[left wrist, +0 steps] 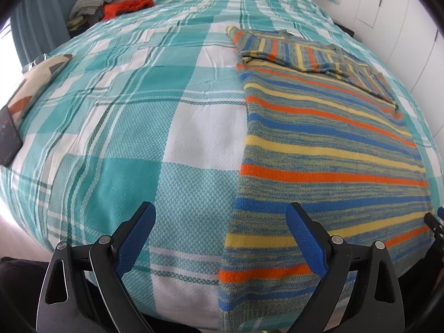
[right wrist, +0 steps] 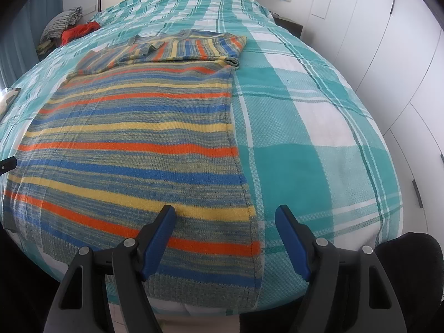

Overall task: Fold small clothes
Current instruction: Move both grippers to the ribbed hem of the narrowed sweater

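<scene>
Blue-padded fingers of the left hand-held gripper (left wrist: 220,216) stand wide apart in the foreground with nothing between them, poised above the near left corner of the striped sweater (left wrist: 319,144). One finger hangs over the bare plaid bedspread (left wrist: 138,127), the other over the knit, so the garment's left side edge runs up between them. Seen from the other wrist, the right hand-held gripper (right wrist: 225,217) is likewise spread and empty; its left finger lies over the hem stripes of the sweater (right wrist: 133,149) and its right finger over the bedspread (right wrist: 305,138), straddling the right side edge.

Position of the garment: spread flat on the bed, hem toward the onlooker at the foot edge, body smooth. Its sleeves (right wrist: 180,48) appear folded across the chest at the far end, near the neckline.

Handling, as judged from the weave: a soft, fairly light knit, limp, neither slippery nor fragile, though likely to stretch and sag if lifted by one point only. It should grip the textured bedspread slightly when dragged. Best hold is probably the two hem corners, pinching both layers at the ribbed band, one per gripper, so that the bottom lifts evenly toward the shoulders.

Other clothes (left wrist: 111,2) are piled at the far left corner of the bed, well apart.
</scene>
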